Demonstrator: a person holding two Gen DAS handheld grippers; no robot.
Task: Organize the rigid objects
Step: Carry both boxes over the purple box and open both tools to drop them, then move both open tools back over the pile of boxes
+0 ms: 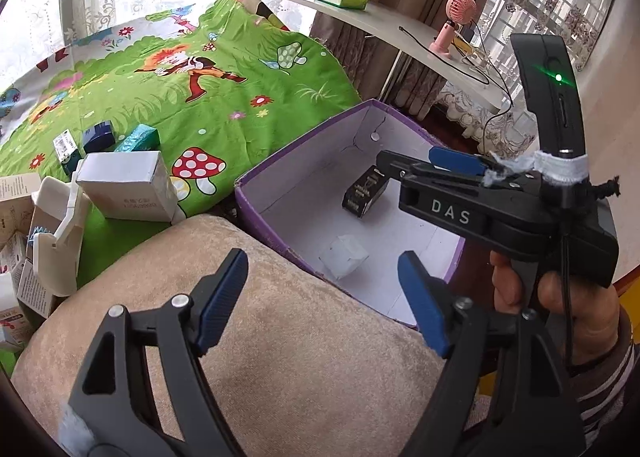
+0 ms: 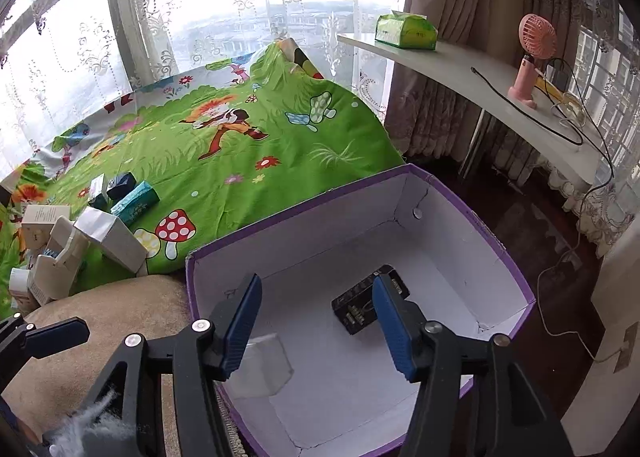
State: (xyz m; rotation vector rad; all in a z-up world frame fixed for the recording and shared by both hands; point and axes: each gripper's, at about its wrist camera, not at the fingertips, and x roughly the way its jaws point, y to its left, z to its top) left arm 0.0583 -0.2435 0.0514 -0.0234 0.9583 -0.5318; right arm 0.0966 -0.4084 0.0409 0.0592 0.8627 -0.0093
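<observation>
Cartons still to sort lie heaped on the green cartoon sheet [image 1: 224, 97], the white carton [image 1: 128, 191] nearest; a black box [image 2: 366, 307] and a small clear box [image 2: 260, 365] already rest apart on the floor of the purple-rimmed bin [image 2: 400, 233]. Left gripper [image 1: 320, 301] hangs over the beige cushion [image 1: 280, 337] and right gripper [image 2: 316, 327] over the bin, both parted with nothing between the pads. Judged light, stiff but crushable paperboard with slick faces: pinch the white carton across its narrow flat sides, gently.
</observation>
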